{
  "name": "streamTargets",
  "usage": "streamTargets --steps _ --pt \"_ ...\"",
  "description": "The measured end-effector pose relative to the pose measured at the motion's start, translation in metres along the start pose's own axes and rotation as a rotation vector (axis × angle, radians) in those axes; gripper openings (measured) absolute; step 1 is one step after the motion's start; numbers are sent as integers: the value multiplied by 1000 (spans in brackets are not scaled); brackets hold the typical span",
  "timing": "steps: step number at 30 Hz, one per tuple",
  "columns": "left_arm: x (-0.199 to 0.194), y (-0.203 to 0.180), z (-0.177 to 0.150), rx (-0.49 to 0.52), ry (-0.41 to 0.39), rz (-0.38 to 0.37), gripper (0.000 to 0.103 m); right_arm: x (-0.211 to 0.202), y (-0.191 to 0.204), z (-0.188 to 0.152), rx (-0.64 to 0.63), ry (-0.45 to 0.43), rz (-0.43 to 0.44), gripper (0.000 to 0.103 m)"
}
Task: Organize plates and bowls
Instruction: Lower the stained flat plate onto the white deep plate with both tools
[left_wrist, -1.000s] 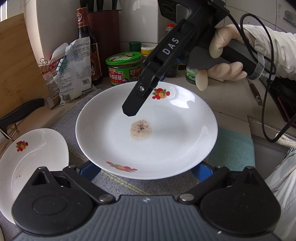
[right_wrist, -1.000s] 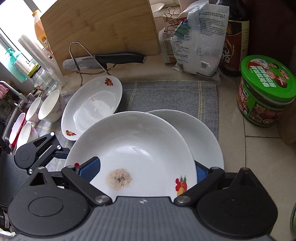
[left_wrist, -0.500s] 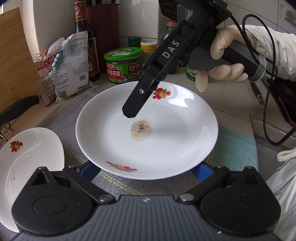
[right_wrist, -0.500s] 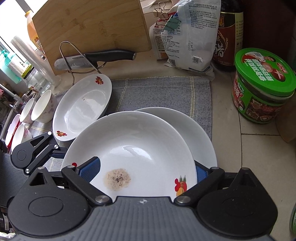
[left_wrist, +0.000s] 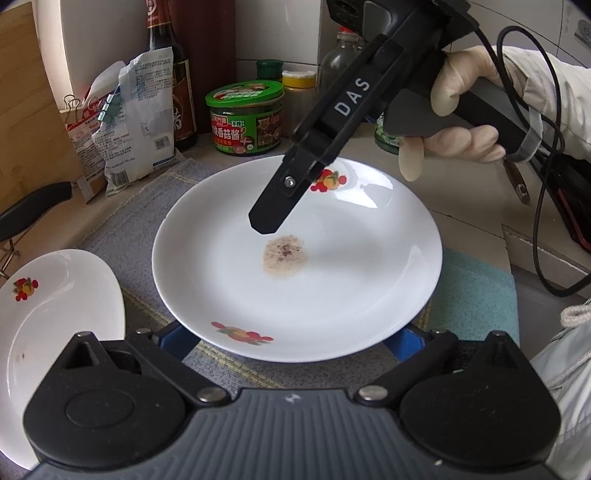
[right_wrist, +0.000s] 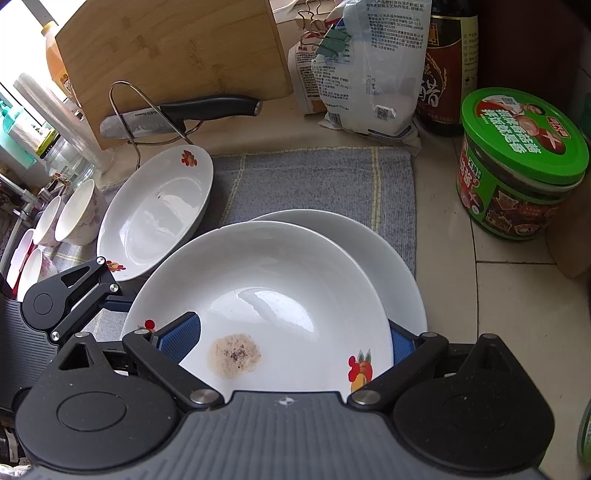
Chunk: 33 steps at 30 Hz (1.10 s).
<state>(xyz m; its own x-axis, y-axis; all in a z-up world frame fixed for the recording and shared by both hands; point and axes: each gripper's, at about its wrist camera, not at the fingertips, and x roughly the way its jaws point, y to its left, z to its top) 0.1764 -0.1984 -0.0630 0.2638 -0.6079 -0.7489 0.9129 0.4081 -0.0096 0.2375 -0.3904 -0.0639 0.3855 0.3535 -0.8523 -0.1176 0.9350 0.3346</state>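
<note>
Kitchen tabletop, tiled and pale, is recorded with a grey woven mat (right_wrist: 314, 181) spread across it; a bamboo cutting board (right_wrist: 173, 48), a knife (right_wrist: 177, 114) on a wire stand, a clipped bag (right_wrist: 369, 74), a dark sauce bottle (right_wrist: 448, 66) and a green-lidded tin (right_wrist: 517, 162) are ranged behind. A soiled plate (left_wrist: 295, 258), white with fruit motifs and a speckled residue at its centre, is seen held above the mat. It is overlapped in the right wrist view onto a second plate (right_wrist: 388, 251) lying on the mat. A third plate (right_wrist: 155, 214) is noted at the mat's left edge, with small bowls (right_wrist: 74, 214) beyond it. The right gripper (right_wrist: 288, 339) is clamped on the soiled plate's rim, one finger above, one beneath. The left gripper (left_wrist: 288, 343) is seen with jaws apart, its blue pads lying under the plate's near edge. Glazed ceramic is judged stiff, fairly heavy, slippery and breakable. Hold is best taken at the rim, away from the residue, and level carriage is advised.
</note>
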Motion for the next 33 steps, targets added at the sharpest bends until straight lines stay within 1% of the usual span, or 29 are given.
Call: streamTargets --steps 10,33 --pt "3 1 3 1 32 5 101 5 -2 -1 11 19 -16 102" --pt "5 1 6 22 48 18 102 -3 -4 -10 28 27 -19 102"
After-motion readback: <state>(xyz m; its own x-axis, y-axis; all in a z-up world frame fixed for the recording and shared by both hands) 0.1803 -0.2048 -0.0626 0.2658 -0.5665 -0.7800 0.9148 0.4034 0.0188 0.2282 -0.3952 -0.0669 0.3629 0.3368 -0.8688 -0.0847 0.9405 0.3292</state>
